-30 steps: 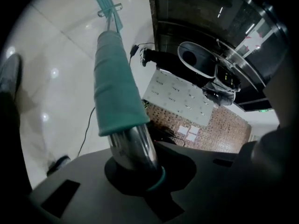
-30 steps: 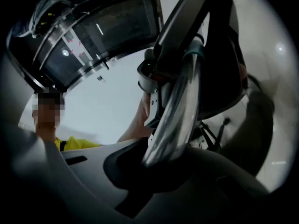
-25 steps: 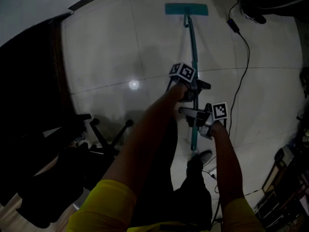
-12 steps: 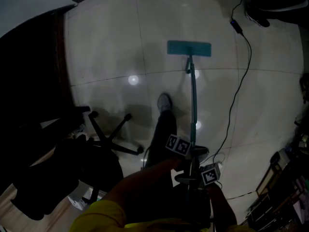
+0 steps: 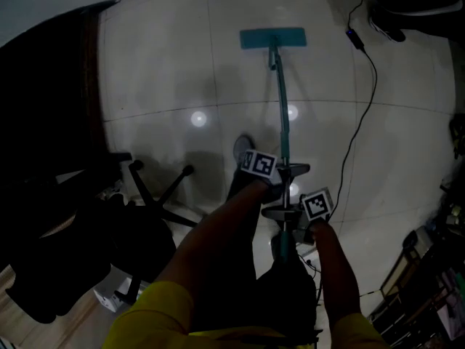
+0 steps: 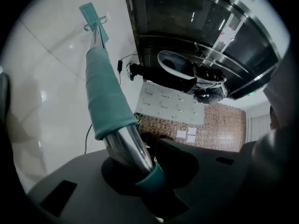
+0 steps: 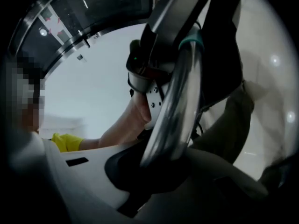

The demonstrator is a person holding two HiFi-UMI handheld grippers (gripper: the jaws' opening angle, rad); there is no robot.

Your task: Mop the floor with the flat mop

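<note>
The flat mop has a teal head [image 5: 273, 38] lying flat on the pale tiled floor [image 5: 160, 64] far ahead of me. Its teal and chrome handle [image 5: 282, 122] runs back to both grippers. My left gripper [image 5: 280, 176] is shut on the handle, higher up the pole. My right gripper [image 5: 285, 213] is shut on it just below. In the left gripper view the handle [image 6: 110, 106] rises from the jaws toward the mop head [image 6: 93, 17]. The right gripper view has the chrome pole [image 7: 175, 101] clamped between the jaws, with the left gripper [image 7: 156, 78] above.
A black office chair base [image 5: 156, 195] stands to my left, beside dark furniture [image 5: 51, 122]. A black cable [image 5: 363, 115] snakes across the floor on the right. My shoe [image 5: 243, 150] is planted just left of the handle. Clutter fills the lower right corner [image 5: 429, 282].
The mop was pulled back toward me, then pushed forward again: its head now lies farther away, and both grippers have moved up along with the handle.
</note>
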